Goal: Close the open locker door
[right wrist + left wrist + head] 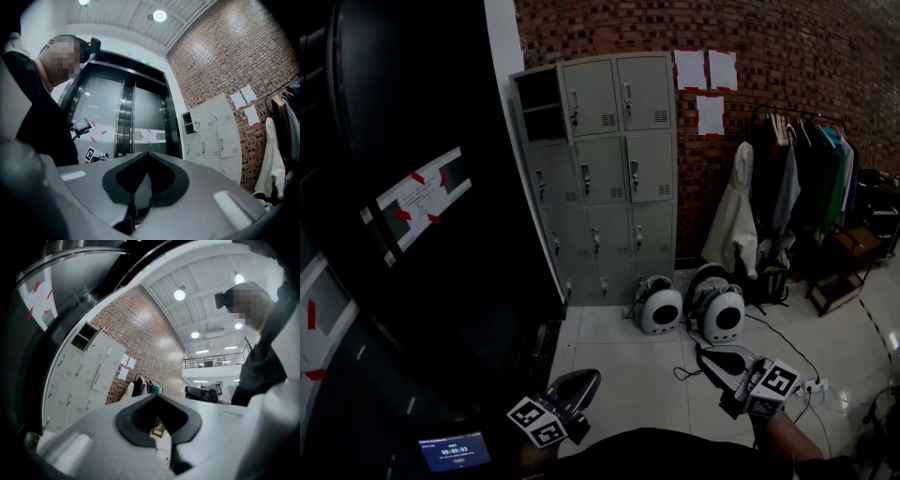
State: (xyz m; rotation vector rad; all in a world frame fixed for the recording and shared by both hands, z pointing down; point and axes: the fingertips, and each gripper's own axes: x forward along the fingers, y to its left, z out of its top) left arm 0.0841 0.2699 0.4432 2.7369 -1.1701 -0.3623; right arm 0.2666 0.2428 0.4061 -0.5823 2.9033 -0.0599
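A grey bank of lockers [609,187] stands against the brick wall, a few steps away. Its top-left compartment [539,105] is open and dark inside, with a shelf across it; I cannot make out its door clearly. The same open compartment [86,335] shows in the left gripper view, and the compartment [187,123] also shows in the right gripper view. My left gripper [579,384] is low at the bottom of the head view, shut and empty. My right gripper [714,361] is beside it to the right, also shut on nothing. Both are far from the lockers.
A tall black wall with taped notices [422,197] fills the left. Two white domed cases [659,309] [722,317] sit on the tiled floor before the lockers, with cables [773,342] nearby. A clothes rack [811,173] and a wooden stool [836,286] stand at the right.
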